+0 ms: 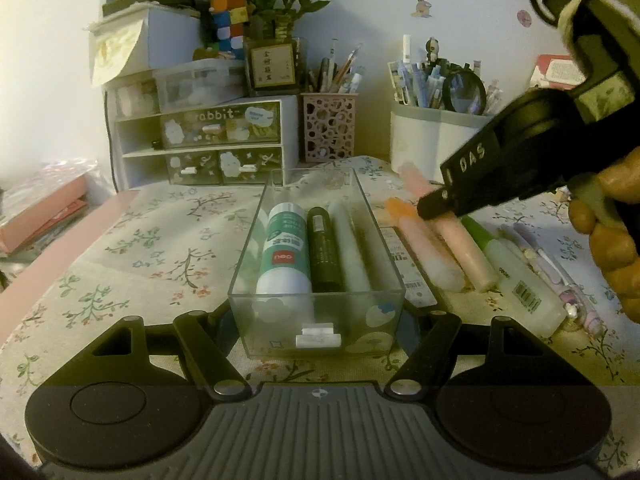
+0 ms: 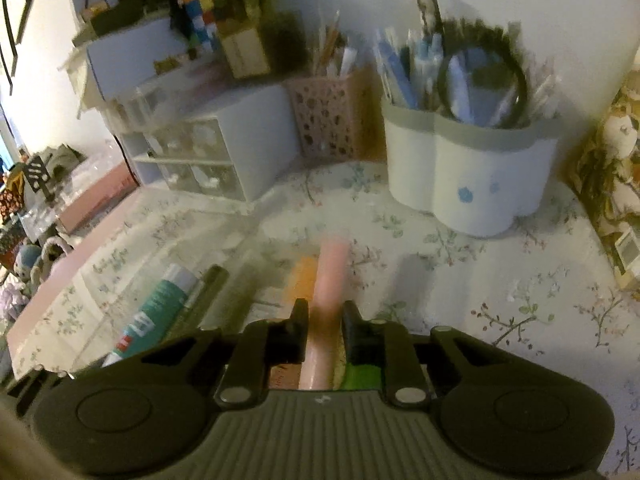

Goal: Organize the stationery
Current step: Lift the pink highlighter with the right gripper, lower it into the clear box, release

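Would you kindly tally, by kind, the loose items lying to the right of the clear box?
pink stick: 1
orange-capped stick: 1
green-capped bottle: 1
purple pen: 1
barcoded strip: 1
Total: 5 beside the box

Clear plastic box and pastel markers on a flower-printed cloth.

Between the left jaws, a glossy see-through plastic box (image 1: 316,280). Between the right jaws, a smooth, matt pink marker (image 2: 330,280). Under both lies soft matt floral tablecloth (image 1: 160,248). Both grippers look matt black plastic.
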`<state>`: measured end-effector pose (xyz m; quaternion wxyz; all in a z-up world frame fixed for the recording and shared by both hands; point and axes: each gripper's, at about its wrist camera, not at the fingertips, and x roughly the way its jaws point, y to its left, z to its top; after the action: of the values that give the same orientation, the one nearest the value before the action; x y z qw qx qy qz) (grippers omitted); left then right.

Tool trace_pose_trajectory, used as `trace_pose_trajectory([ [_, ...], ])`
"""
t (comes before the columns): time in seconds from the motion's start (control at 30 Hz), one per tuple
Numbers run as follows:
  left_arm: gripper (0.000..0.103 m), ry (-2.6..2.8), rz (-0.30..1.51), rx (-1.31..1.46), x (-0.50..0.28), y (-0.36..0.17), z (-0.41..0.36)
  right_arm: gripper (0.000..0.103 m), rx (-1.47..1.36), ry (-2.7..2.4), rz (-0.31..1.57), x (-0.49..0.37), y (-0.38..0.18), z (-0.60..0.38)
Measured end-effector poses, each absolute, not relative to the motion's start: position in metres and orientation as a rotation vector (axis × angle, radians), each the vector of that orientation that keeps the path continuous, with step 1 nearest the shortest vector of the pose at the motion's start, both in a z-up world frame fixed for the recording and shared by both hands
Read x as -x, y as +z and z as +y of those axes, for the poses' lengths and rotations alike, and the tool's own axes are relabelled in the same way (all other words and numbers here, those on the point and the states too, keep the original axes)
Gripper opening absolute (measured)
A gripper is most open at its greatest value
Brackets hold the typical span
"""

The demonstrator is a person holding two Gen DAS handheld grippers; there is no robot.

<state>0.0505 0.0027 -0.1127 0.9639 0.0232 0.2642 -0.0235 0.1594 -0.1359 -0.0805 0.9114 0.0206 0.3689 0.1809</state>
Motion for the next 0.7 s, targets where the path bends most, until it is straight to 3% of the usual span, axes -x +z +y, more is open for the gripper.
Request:
trace_pose_trajectory([
  [0.7, 0.073, -0.049, 0.535, -0.047, -0.05, -0.113, 0.003, 0.021, -0.367, 0.448, 0.756, -0.152, -0.048, -0.14],
])
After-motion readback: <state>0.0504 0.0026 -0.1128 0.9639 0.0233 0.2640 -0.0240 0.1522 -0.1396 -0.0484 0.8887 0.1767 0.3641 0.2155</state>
